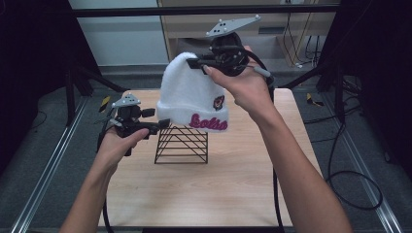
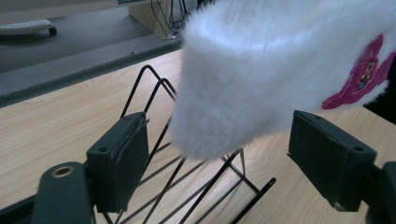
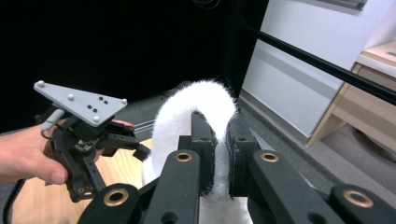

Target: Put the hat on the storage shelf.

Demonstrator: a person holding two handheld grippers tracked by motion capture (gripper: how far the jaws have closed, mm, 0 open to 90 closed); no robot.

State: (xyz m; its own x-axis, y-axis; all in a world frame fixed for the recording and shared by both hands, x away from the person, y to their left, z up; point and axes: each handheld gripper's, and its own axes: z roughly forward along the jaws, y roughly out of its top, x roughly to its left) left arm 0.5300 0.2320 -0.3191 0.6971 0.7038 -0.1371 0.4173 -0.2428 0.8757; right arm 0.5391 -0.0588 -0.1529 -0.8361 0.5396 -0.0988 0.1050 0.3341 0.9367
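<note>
Clearly held up by the right gripper (image 1: 194,63), clamped on the crown of the white fluffy beanie (image 1: 187,97), with the pads pressed together through the fur as seen in the right gripper view (image 3: 219,154). Hanging crown-up, long axis roughly upright, cuff with the pink lettering (image 1: 209,121) lowest, just over the top of the black wire rack (image 1: 182,144) standing on the worktop (image 1: 233,189). Suspended above the rack's ridge rather than seated on it, so far as can be told from above.

Off to the left and lower, the left gripper (image 1: 164,123), jaws apart, pointing level toward the cuff's left edge. Seen from the left gripper view, that lower corner of the beanie (image 2: 243,93) sagging between the two pads (image 2: 123,158) without either one pressing on it, rack wires (image 2: 187,182) beneath.

Likely next: closing on that cuff corner, reached sideways and level from the left, the nearer hand by far. Worth minding the rack wire right under the cuff, easily caught along with the fabric
</note>
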